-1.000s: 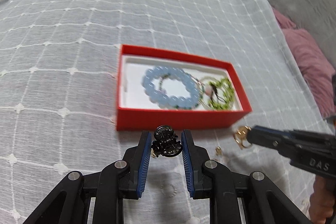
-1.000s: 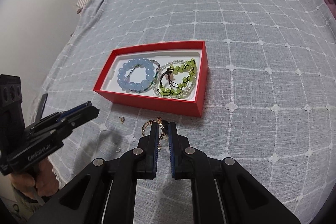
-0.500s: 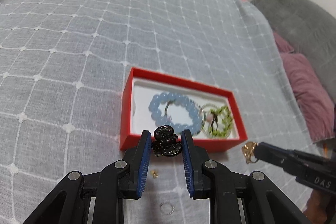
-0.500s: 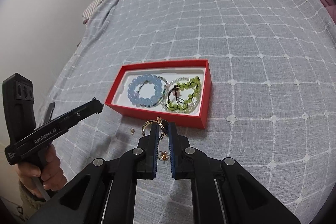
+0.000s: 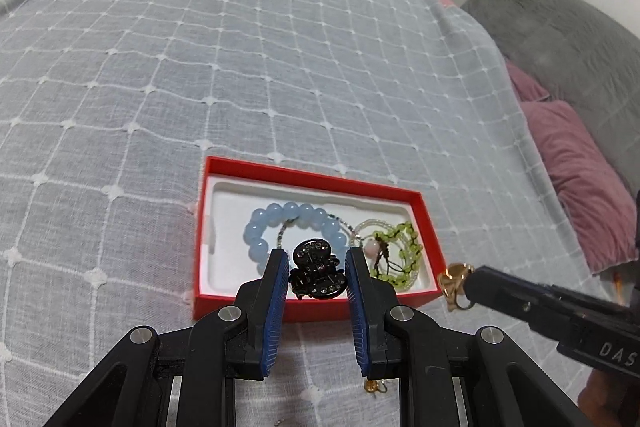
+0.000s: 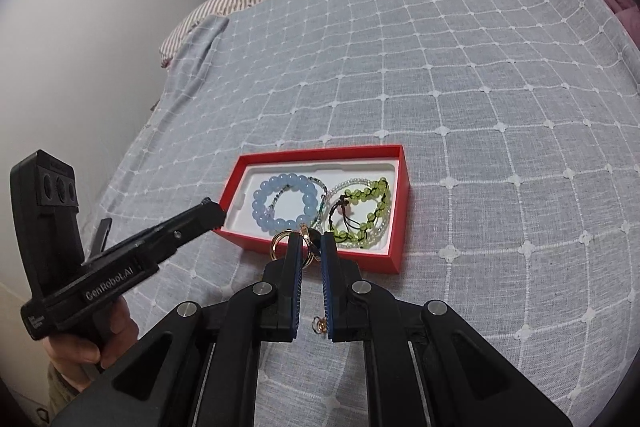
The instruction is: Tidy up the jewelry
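Observation:
A red box (image 5: 304, 307) (image 6: 362, 261) with a white insert lies on the bed. It holds a blue bead bracelet (image 5: 272, 223) (image 6: 264, 203) and a green bead bracelet (image 5: 404, 255) (image 6: 366, 207). My left gripper (image 5: 317, 259) is shut on a black hair claw clip (image 5: 316, 277), held above the box's near edge. My right gripper (image 6: 311, 241) is shut on gold earrings (image 6: 280, 243) just before the box's near wall; they also show in the left wrist view (image 5: 454, 285).
The grey checked bedspread (image 6: 460, 87) covers the bed. A small gold earring (image 6: 320, 325) (image 5: 376, 387) lies on it under the grippers. Purple and grey pillows (image 5: 580, 163) lie at the right. A wall (image 6: 80, 67) borders the left.
Both grippers have risen and moved forward with their loads. The left now holds the clip over the box's near edge; the right has brought the earrings up to the box's wall.

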`<act>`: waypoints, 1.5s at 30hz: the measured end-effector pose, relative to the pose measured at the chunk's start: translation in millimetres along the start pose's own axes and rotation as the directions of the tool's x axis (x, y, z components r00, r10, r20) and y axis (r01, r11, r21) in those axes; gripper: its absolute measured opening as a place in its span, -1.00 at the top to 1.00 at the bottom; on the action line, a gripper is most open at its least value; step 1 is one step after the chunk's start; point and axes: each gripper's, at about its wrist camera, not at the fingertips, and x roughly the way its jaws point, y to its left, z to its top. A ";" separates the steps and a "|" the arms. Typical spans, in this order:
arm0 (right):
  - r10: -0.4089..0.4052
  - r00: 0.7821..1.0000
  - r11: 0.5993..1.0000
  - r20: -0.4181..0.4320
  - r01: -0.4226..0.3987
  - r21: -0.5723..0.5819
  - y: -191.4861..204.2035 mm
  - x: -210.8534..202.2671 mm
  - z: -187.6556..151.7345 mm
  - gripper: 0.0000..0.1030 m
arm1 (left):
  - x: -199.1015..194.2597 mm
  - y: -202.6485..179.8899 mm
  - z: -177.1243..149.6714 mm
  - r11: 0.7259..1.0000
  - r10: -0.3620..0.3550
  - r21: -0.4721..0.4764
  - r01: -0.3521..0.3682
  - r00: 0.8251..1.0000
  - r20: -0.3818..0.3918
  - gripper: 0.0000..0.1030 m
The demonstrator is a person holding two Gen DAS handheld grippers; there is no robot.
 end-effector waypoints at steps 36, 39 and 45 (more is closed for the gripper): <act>-0.093 0.996 0.995 -0.012 0.093 0.020 -20.4 50.2 32.7 0.82 | 60.6 8.9 14.3 0.999 0.028 0.028 -0.026 0.996 -0.090 0.54; -0.104 0.995 0.994 -0.005 0.104 0.017 -21.0 48.4 32.9 0.81 | 61.4 7.9 14.5 0.999 0.030 0.034 -0.027 0.994 -0.104 0.54; -0.102 0.995 0.995 -0.008 0.102 0.019 -22.2 47.9 31.7 0.81 | 62.4 10.3 15.4 0.995 0.084 0.055 -0.078 0.991 -0.107 0.54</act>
